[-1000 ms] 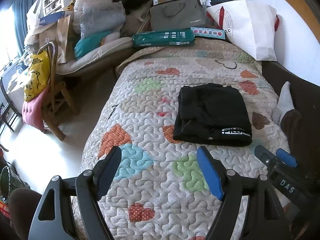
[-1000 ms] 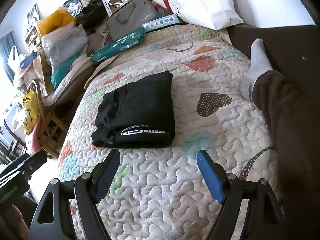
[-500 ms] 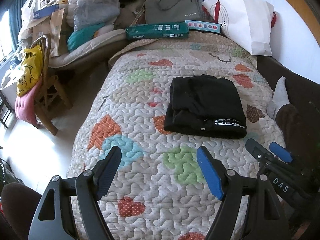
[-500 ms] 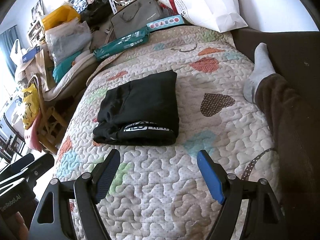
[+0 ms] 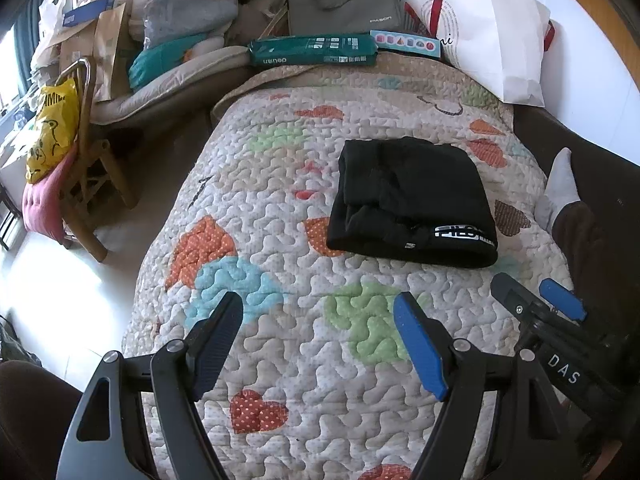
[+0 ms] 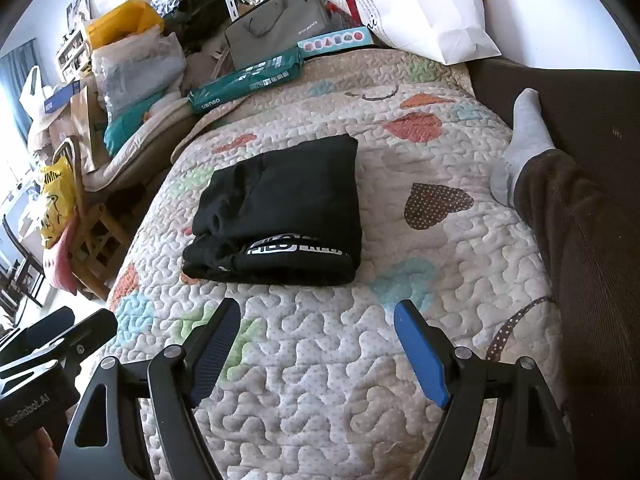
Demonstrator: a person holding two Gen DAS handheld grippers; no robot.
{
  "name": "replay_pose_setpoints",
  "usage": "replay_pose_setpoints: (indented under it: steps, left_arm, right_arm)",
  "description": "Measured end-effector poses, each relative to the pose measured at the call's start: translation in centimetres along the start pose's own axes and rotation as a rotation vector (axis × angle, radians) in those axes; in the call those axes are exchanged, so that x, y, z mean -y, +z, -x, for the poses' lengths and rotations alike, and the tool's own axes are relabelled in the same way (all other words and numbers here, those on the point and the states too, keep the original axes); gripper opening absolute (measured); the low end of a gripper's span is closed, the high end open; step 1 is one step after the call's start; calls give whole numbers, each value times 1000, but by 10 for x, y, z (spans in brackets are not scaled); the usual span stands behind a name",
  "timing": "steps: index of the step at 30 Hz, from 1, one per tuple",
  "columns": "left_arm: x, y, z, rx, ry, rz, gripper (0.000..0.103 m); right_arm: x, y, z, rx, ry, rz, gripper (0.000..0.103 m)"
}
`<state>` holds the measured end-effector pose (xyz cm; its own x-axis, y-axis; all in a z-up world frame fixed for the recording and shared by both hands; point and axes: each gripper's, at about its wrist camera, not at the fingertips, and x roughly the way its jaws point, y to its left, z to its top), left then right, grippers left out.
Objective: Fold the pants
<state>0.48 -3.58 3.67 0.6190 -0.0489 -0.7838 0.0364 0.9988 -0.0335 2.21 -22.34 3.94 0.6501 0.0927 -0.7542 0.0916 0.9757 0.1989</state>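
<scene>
Black pants (image 5: pixel 412 200) lie folded into a compact rectangle on the quilted heart-patterned bedspread (image 5: pixel 320 360), white lettering on the near edge. They also show in the right wrist view (image 6: pixel 284 208). My left gripper (image 5: pixel 318 320) is open and empty, held above the quilt, nearer the camera than the pants and to their left. My right gripper (image 6: pixel 316 324) is open and empty, just in front of the pants' near edge. The right gripper's fingers (image 5: pixel 560 300) show at the left view's right edge.
A person's leg in brown trousers with a grey sock (image 6: pixel 524 136) lies along the bed's right side. A green box (image 5: pixel 312 50), grey bag (image 5: pixel 344 4) and white bag (image 5: pixel 492 36) sit at the head. A wooden chair (image 5: pixel 88 184) stands left of the bed.
Both grippers have drawn back and slightly up from the folded pants, staying open. The pants have not moved.
</scene>
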Motion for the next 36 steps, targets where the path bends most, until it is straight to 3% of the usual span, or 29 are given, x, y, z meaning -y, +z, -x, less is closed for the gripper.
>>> replay_pose_setpoints:
  steps: [36]
  left_arm:
    - [-28,-16,-46,-111,-30,55,77]
  right_arm:
    - [-12,-12,-25,-66,-63,69,84]
